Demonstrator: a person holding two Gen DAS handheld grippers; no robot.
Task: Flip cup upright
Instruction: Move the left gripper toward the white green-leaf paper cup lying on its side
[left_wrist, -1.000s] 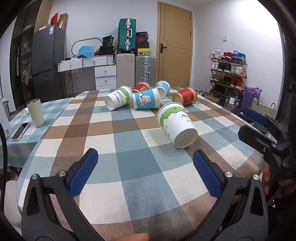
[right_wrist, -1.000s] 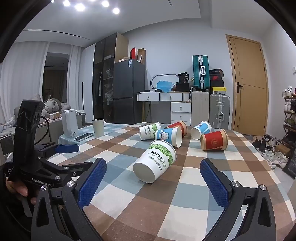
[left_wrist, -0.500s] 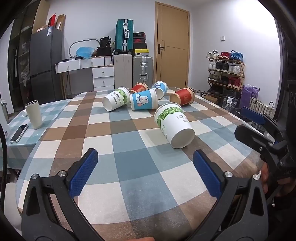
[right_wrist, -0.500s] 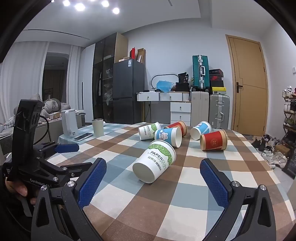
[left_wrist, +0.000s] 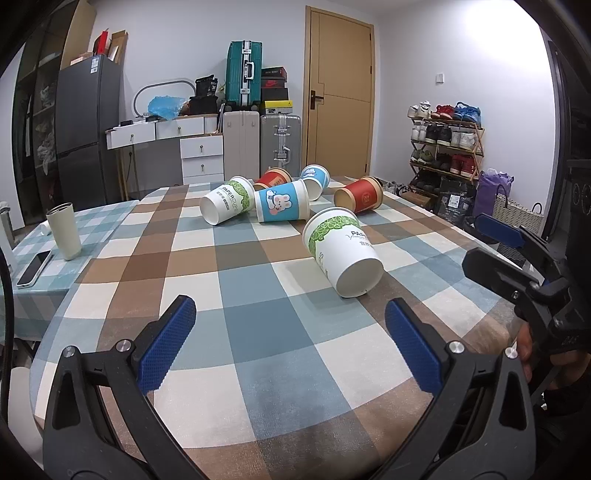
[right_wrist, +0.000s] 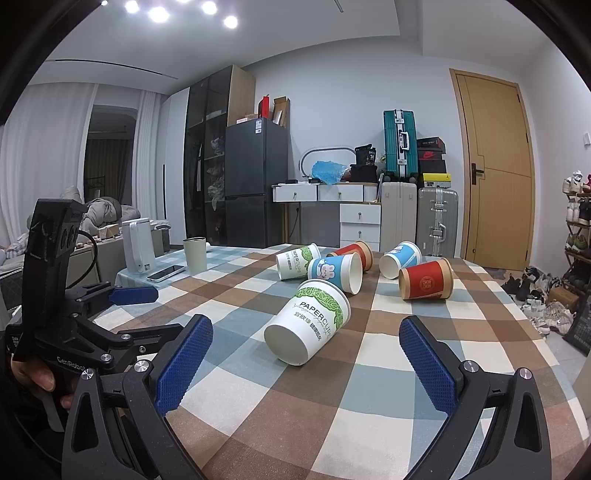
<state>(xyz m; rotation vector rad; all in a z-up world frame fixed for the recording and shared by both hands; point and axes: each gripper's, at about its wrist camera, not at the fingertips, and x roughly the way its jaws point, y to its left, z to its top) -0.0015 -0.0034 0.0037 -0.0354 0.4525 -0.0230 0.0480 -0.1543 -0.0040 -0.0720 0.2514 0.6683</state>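
Observation:
Several paper cups lie on their sides on the checked tablecloth (left_wrist: 258, 325). The nearest is a white cup with a green leaf band (left_wrist: 341, 254), its base towards me; it also shows in the right wrist view (right_wrist: 308, 326). Behind it lie a blue rabbit cup (left_wrist: 282, 205), another white and green cup (left_wrist: 227, 205), a red cup (left_wrist: 360, 195), a second blue cup (left_wrist: 314, 179) and a second red cup (left_wrist: 272, 179). My left gripper (left_wrist: 291, 349) is open and empty, short of the nearest cup. My right gripper (right_wrist: 304, 367) is open and empty, just in front of that cup.
A cream tumbler (left_wrist: 65, 230) and a phone (left_wrist: 34, 262) stand on the table's left side, with a white kettle (right_wrist: 137, 251) beyond. The table edge (left_wrist: 491, 317) falls off at the right. Suitcases, drawers, a fridge and a shoe rack (left_wrist: 445, 147) line the room.
Both views have drifted slightly; the cups sit a little lower and nearer in the left wrist view. Both grippers stay open and no cup has moved.

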